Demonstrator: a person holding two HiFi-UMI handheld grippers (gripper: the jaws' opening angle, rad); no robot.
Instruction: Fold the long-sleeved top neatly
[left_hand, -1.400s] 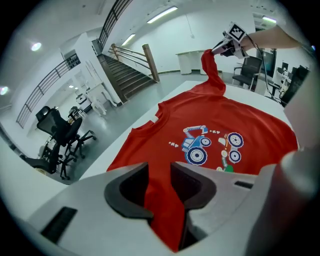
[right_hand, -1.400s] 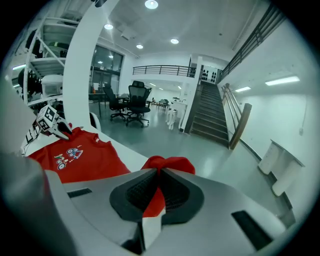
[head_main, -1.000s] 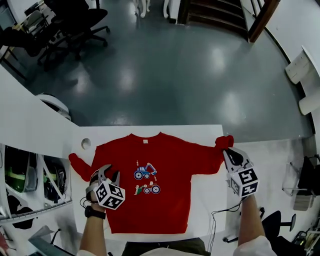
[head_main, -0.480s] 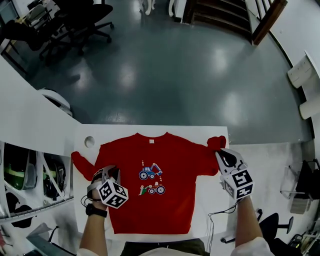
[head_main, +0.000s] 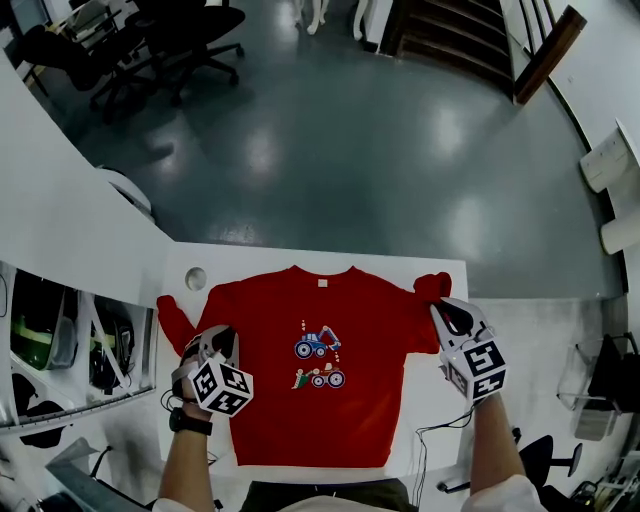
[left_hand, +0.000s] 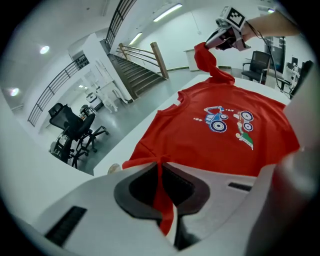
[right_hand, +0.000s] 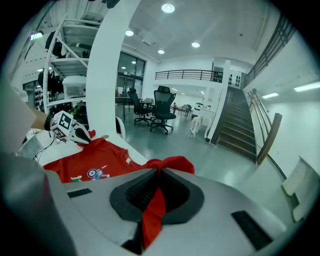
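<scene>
A red long-sleeved top (head_main: 320, 400) with a tractor print lies front-up on the white table (head_main: 400, 268). My left gripper (head_main: 215, 340) is over the left sleeve (head_main: 172, 318), near the top's left side. Its jaws are closing, and a fold of red cloth is pinched between the pads (left_hand: 161, 170). My right gripper (head_main: 440, 308) is shut on the right sleeve's cuff (head_main: 432, 286) and holds it bunched and raised by the top's right shoulder. In the right gripper view the red cuff (right_hand: 172, 162) spills out over the jaws.
A small round disc (head_main: 196, 278) sits at the table's far left corner. A shelf unit (head_main: 60, 340) stands left of the table. Office chairs (head_main: 170, 40) and a staircase (head_main: 450, 40) are beyond on the grey floor. A cable (head_main: 430, 435) hangs at the table's right front.
The left gripper's jaws have closed onto the left sleeve. The right gripper has carried the cuff inward toward the top's body.
</scene>
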